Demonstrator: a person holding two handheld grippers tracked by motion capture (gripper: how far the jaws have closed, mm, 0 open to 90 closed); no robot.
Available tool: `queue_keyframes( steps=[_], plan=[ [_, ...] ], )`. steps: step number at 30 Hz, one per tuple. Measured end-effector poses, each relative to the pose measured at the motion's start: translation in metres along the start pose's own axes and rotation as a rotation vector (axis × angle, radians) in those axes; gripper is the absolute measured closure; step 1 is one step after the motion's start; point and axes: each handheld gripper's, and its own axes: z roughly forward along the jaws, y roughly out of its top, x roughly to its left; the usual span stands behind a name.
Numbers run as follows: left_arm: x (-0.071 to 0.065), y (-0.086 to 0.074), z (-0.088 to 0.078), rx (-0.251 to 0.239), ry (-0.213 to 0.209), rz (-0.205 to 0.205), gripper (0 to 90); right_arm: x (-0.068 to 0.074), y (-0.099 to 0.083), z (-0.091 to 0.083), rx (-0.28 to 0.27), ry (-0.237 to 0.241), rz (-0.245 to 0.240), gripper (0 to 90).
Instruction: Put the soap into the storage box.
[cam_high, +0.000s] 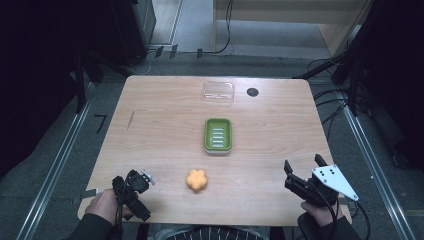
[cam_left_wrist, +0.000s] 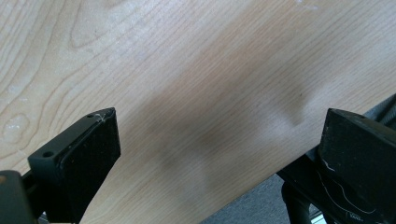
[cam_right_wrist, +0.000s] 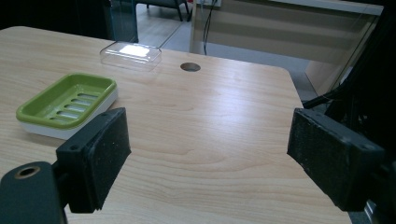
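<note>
An orange flower-shaped soap (cam_high: 196, 180) lies on the wooden table (cam_high: 150, 125) near the front edge. Behind it sits a green slotted soap dish (cam_high: 218, 135) (cam_right_wrist: 67, 105), and farther back a clear plastic lid (cam_high: 218, 92) (cam_right_wrist: 130, 55). My left gripper (cam_high: 131, 196) (cam_left_wrist: 219, 116) is at the front left corner, open, pointing down at bare wood with nothing between its jaws. My right gripper (cam_high: 303, 162) (cam_right_wrist: 208, 116) hovers at the front right, open and empty, facing across the table with the dish to its left.
A round cable hole (cam_high: 252, 92) (cam_right_wrist: 190, 66) sits in the table's far right part. The table's front edge (cam_left_wrist: 261, 186) runs just under the left gripper. Dark stands and cables surround the table on the floor.
</note>
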Motion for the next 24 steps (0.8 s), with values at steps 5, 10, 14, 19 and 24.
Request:
queue_keyframes(
  steps=[5, 10, 14, 19, 24],
  plan=[
    [0.000, 0.000, 0.000, 0.002, 0.002, -0.003, 0.0, 0.000, 0.000, 0.001, 0.000, 0.006, 0.001, 13.7],
    [-0.002, 0.002, 0.000, 0.005, 0.002, 0.008, 0.0, -0.001, 0.000, 0.001, -0.001, 0.010, 0.000, 13.7],
    [-0.003, 0.004, 0.002, 0.002, -0.006, 0.019, 0.0, -0.001, 0.000, 0.002, -0.002, 0.013, 0.005, 13.7],
    [-0.004, 0.008, 0.002, -0.011, -0.047, 0.039, 0.0, 0.002, 0.000, 0.002, 0.000, 0.018, -0.006, 13.7],
    [-0.007, 0.015, 0.002, -0.028, -0.042, 0.063, 0.0, 0.003, 0.001, 0.002, 0.000, 0.018, -0.008, 13.7]
  ],
)
